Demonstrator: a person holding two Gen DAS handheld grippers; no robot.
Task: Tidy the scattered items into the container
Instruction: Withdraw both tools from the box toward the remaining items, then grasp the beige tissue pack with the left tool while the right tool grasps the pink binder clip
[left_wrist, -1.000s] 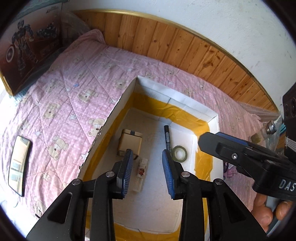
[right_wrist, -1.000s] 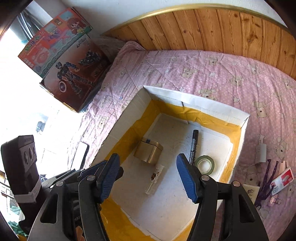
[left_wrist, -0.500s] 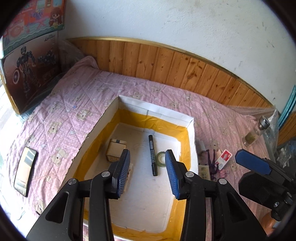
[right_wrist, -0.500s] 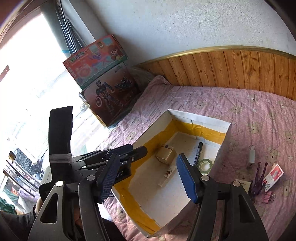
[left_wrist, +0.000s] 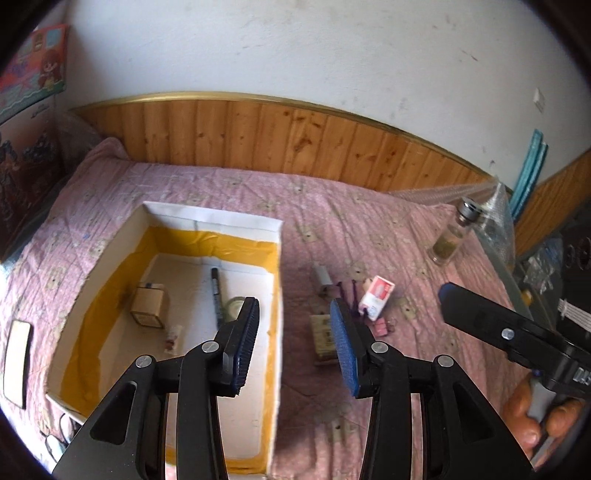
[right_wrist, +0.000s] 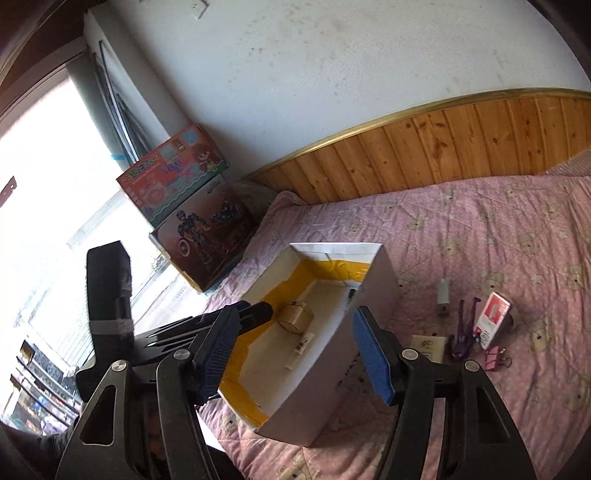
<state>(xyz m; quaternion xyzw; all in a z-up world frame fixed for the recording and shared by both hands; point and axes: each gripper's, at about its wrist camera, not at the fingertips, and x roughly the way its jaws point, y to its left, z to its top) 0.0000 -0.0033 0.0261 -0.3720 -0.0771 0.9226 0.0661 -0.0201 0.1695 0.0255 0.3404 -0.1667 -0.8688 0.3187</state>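
Observation:
A white box (left_wrist: 210, 216) lined with yellow tape lies on the pink bed. Inside it are a small tan carton (left_wrist: 149, 308), a black marker (left_wrist: 216, 295), a tape roll (left_wrist: 232, 308) and a small tube (left_wrist: 173, 334). To its right on the quilt lie a white plug (left_wrist: 323, 277), purple clips (left_wrist: 347, 291), a red-and-white packet (left_wrist: 376, 297), a pink binder clip (left_wrist: 384, 328) and a tan card (left_wrist: 323, 334). My left gripper (left_wrist: 293, 306) hangs open and empty above the box's right wall. My right gripper (right_wrist: 295, 314) is also open and empty, back from the box (right_wrist: 332, 369).
A glass bottle (left_wrist: 452, 236) stands at the far right by bubble wrap. A flat phone-like slab (left_wrist: 16, 363) lies left of the box. Toy boxes (right_wrist: 188, 206) lean at the bed's far left end. Wood panelling runs behind the bed.
Both grippers drew back and up from the box and swung right, so the loose items on the quilt came into view. The left jaws widened a little.

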